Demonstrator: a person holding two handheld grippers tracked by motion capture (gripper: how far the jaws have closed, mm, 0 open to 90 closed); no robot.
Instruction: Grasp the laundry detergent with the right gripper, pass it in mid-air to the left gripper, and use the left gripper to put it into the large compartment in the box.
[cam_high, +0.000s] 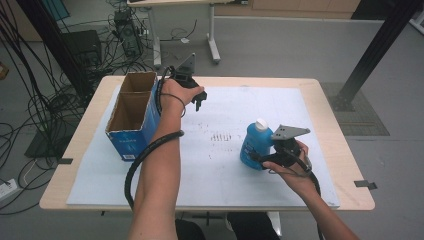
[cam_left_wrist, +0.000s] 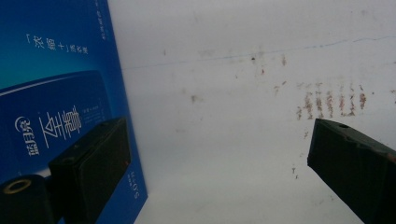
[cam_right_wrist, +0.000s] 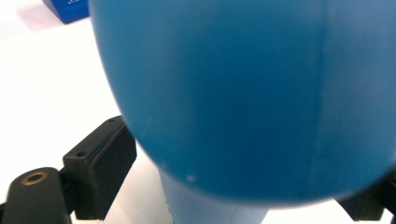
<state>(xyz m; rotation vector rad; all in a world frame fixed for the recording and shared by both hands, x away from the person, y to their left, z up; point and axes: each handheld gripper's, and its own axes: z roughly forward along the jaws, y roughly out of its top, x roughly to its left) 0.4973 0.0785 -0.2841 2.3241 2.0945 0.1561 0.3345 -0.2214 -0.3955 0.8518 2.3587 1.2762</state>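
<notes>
Carton: open-topped blue printed cardboard carton (cam_high: 131, 120), two brown-lined compartments, standing just left of our left gripper (cam_high: 196, 98).
Left gripper: jaws wide, nothing between them; the left finger (cam_left_wrist: 91, 170) stands close by the carton's blue wall, whether touching we cannot tell; the right finger (cam_left_wrist: 352, 168) hangs over bare white table mat (cam_high: 225, 165).
Bottle: rounded blue plastic bottle with white cap (cam_high: 256, 142), upright on the mat, well right of the carton.
Right gripper (cam_high: 277, 152): jaws partly closed around the bottle's lower body; the left finger (cam_right_wrist: 100, 165) sits at its flank, contact not certain; the far finger is mostly hidden behind the bulge.
Risk, bottle: curved, smooth wall; we judge a low, off-centre pinch could let it twist or slip on lifting.
Risk, carton: light and empty-looking; we judge a stray nudge from the left finger could shift or tip it.
</notes>
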